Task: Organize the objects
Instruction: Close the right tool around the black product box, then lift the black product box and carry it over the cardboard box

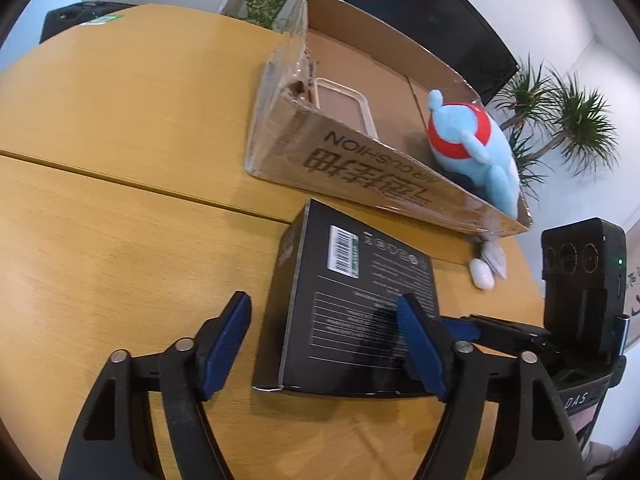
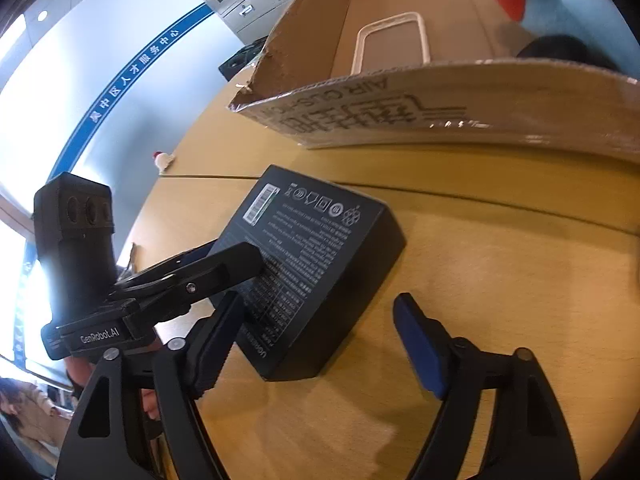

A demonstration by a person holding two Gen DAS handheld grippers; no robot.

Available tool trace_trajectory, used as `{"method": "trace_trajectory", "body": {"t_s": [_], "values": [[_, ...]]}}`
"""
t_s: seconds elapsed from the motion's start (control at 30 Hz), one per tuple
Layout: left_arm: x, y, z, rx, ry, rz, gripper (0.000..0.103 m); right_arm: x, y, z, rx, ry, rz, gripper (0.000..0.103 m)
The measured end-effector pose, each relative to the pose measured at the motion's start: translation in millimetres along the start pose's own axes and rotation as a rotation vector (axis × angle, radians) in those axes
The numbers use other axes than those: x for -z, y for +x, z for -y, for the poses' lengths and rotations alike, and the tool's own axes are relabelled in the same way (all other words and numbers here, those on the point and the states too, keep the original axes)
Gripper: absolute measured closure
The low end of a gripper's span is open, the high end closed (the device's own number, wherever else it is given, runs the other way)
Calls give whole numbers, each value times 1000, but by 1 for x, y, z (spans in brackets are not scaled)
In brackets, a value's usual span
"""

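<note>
**Left wrist and right wrist views: both grippers straddle 1 black box on the counter**

Left wrist view: the black box [image 1: 352, 304] lies flat on the wooden counter [image 1: 120, 160], its printed face and barcode label up. The left gripper [image 1: 324, 336] reaches over the box's near-left corner. Its fingers [image 1: 226, 340] are spread: the left blue pad stands on the counter just beside the box's left side with a gap showing, and the right pad hangs over the printed top. I cannot tell whether that pad touches the box. The right gripper [image 1: 472, 326] comes in from the right edge, 1 of its blue pads at the box's right side.

Beyond the box sits an open cardboard box [image 1: 360, 168] with "AIR CUSHION" printed on its near wall. Inside it are a pale, clear phone case [image 1: 346, 104] lying flat and a blue plush toy [image 1: 476, 148] with a red band, leaning in the right end. A small white object [image 1: 482, 274] lies on the counter under that box's right corner.

Right wrist view: the right gripper [image 2: 320, 344] has its fingers [image 2: 420, 344] spread across the black box's [image 2: 316, 264] near corner, the right pad clear of it, the left pad close against its edge; contact cannot be told. The left gripper [image 2: 224, 260] lies over the box's left part.
</note>
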State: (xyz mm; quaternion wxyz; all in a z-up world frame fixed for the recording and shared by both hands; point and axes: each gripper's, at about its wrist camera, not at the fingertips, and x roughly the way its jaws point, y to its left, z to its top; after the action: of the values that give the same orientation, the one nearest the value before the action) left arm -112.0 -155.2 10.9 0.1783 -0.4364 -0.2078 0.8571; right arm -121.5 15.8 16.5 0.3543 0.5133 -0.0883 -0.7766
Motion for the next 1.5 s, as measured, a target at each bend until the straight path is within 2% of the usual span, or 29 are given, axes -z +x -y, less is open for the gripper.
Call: {"method": "trace_trajectory", "body": {"t_s": [0.07,0.3,0.37,0.4,0.47,0.63,0.83,1.2,1.33,1.5], "values": [[0,-1,3,-2,5,6,36,0,-1,-5,-11,-20,-3,41],[6,-2,7,-12,1,14,36,3,-3,-8,-5,-48,-11,41],[8,-1,8,18,-8,-2,36,5,0,-7,-10,-45,-31,33],[9,0,7,20,-13,-12,34,7,1,-7,-17,-45,-38,23],[11,1,4,34,-30,-12,33,11,1,-10,-6,-57,-27,24],[19,-2,13,4,-34,1,33,17,-7,-14,9,-69,-25,33],[33,-2,34,-1,-35,-7,35,32,-34,-6,40,-87,-21,39],[35,-22,93,43,45,27,38,48,-94,-6,101,-78,98,41],[33,-36,127,-19,159,83,38,48,-107,-10,171,-102,133,41],[26,-38,129,18,150,78,38,42,-117,-2,173,-75,176,49]]}}
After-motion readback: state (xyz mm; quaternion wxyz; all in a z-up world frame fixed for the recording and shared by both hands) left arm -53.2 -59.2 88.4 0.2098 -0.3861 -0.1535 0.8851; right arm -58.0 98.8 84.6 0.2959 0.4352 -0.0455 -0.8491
